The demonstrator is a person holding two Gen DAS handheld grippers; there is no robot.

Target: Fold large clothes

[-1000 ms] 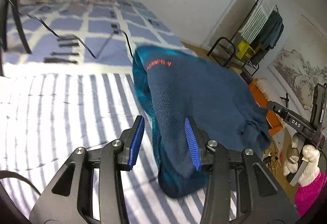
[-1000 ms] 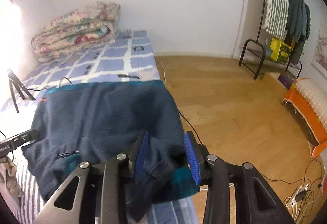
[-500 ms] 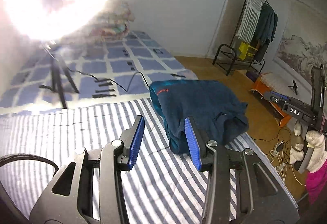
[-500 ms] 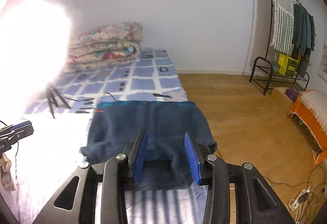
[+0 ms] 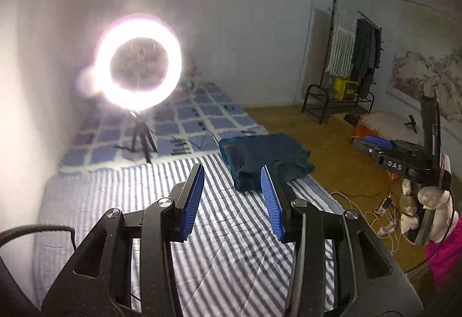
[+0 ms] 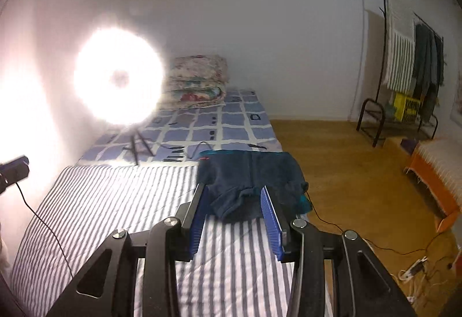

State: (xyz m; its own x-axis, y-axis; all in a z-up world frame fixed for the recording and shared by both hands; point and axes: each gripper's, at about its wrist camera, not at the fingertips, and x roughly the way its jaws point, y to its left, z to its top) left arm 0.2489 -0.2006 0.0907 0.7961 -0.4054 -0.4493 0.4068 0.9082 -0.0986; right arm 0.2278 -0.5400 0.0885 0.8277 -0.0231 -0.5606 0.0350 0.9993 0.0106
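Folded sweater point(image 5: 261, 159), bed point(image 5: 115, 195) right edge, may slide off; left gripper point(image 5: 232, 195), right gripper point(image 6: 234, 216) fingers part-open, empty

A ring light point(image 5: 138, 61) glares white, hazing both fisheye views, whose corners darken and curve.

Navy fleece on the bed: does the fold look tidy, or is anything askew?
Not quite tidy. The navy fleece sits at the bed's floor-side edge, its near hem bunched and wrinkled rather than flat, and one corner with teal lining slumps over the side. Both claws are open and clear of it.
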